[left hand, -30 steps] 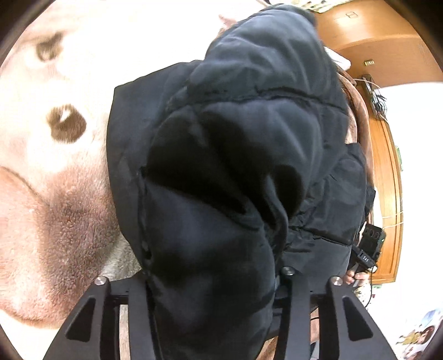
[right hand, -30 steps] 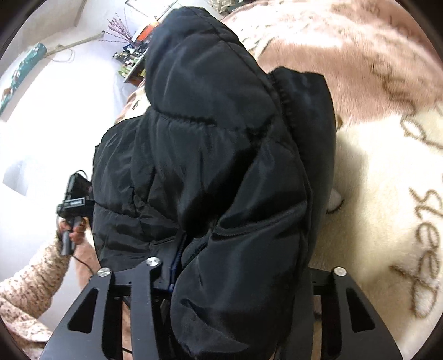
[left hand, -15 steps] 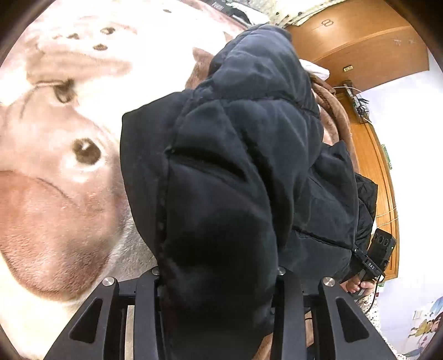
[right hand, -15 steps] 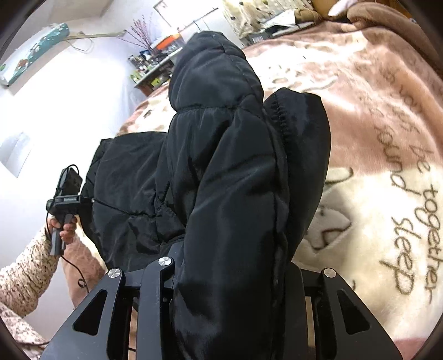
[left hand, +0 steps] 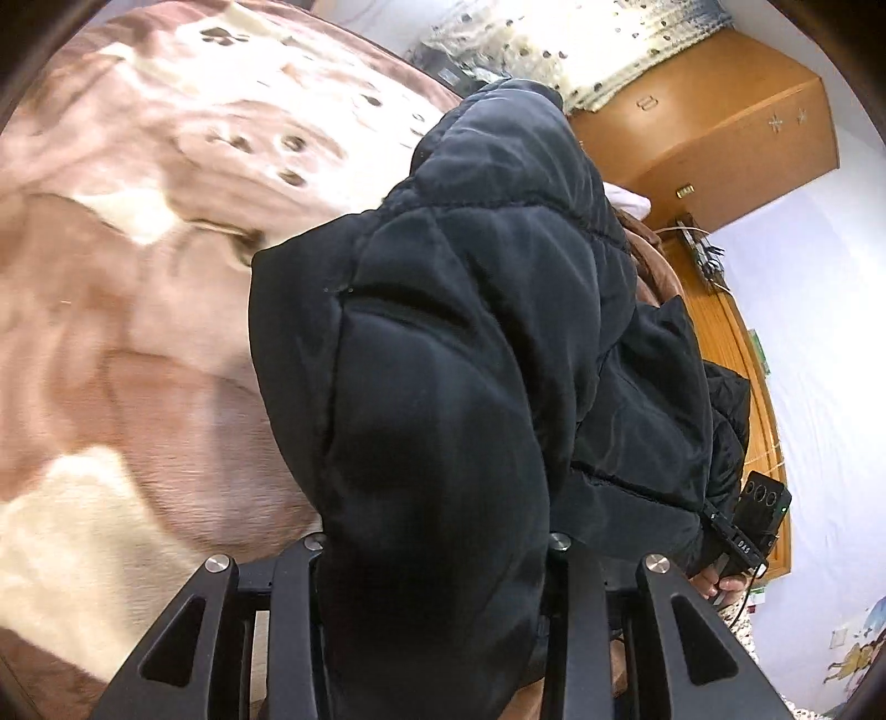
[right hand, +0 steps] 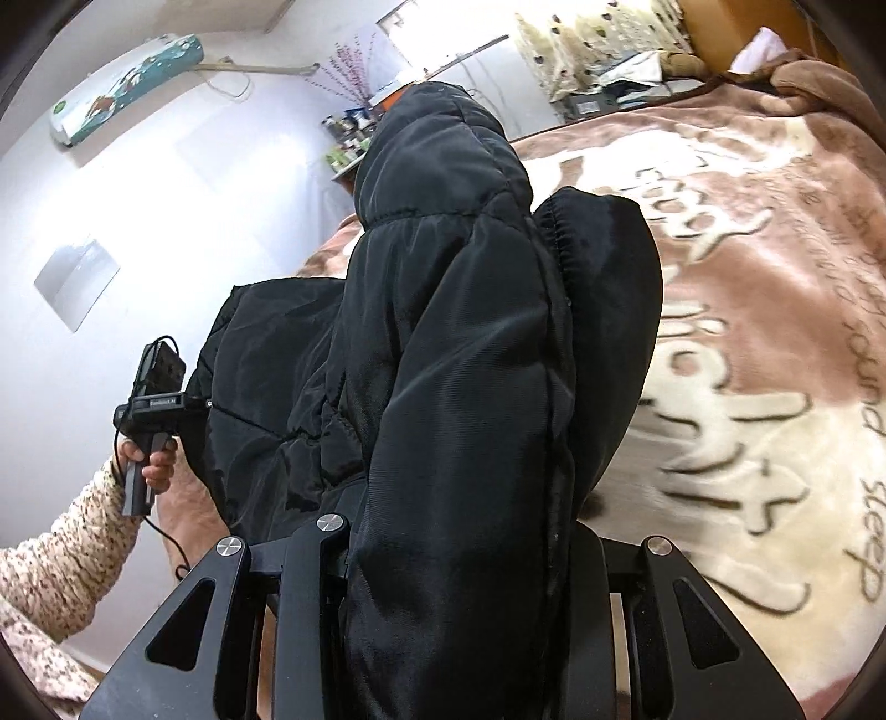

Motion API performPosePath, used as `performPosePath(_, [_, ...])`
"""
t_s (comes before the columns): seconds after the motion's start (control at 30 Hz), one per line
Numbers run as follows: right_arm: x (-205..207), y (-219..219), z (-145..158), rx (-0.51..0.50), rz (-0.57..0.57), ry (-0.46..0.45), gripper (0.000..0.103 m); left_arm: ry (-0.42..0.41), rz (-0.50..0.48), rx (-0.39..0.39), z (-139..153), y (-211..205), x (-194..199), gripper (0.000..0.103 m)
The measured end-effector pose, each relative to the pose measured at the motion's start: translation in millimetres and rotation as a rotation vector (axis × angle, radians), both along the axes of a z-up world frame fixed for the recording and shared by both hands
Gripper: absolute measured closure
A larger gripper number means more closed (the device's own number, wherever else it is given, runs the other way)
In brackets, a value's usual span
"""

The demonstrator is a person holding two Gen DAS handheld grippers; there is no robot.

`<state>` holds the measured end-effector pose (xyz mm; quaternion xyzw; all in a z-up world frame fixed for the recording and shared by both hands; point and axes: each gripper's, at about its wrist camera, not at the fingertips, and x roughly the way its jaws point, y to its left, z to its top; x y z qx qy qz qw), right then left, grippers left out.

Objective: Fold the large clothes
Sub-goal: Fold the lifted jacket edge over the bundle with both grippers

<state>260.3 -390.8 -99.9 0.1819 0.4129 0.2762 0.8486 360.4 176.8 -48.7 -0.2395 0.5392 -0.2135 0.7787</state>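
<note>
A black puffer jacket (left hand: 470, 332) hangs bunched over a pink and cream plush blanket (left hand: 138, 332). My left gripper (left hand: 434, 548) is shut on a thick fold of it, and the fabric hides the fingertips. In the right wrist view the same jacket (right hand: 443, 332) fills the middle, with my right gripper (right hand: 459, 526) shut on another padded fold. The jacket stretches between the two grippers above the blanket (right hand: 747, 332). The right gripper's handle (left hand: 758, 515) shows at the jacket's far edge. The left gripper's handle (right hand: 149, 410) is held by a hand in a speckled sleeve (right hand: 61, 554).
The blanket covers a bed and carries printed words. A wooden wardrobe (left hand: 720, 122) stands beyond the bed. A wall air conditioner (right hand: 127, 77) and a shelf of bottles (right hand: 349, 144) are at the far wall. A spotted cloth (left hand: 581, 50) hangs near the wardrobe.
Both grippers have risen with the jacket, which now hangs higher above the blanket. More of the room's far walls and the wardrobe shows. The jaws have closed in a little on the fabric.
</note>
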Motion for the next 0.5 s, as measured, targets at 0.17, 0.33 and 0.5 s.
performPosePath(0.17, [18.7,21.9,-17.9,0.0,0.036,-0.001,0.069,-0.004,0.04,0.035,5.2,26.0,-6.5,0.066])
performPosePath(0.33, [27.5,48.2,-37.5,0.001,0.055,0.021,0.069,0.007,0.07,0.061,-1.8,47.1,-16.5,0.066])
performPosePath(0.5, [39.6,66.3,-62.8,-0.022,0.061,0.058,0.069,0.042,0.085,0.087,-33.3,66.4,-23.0,0.066])
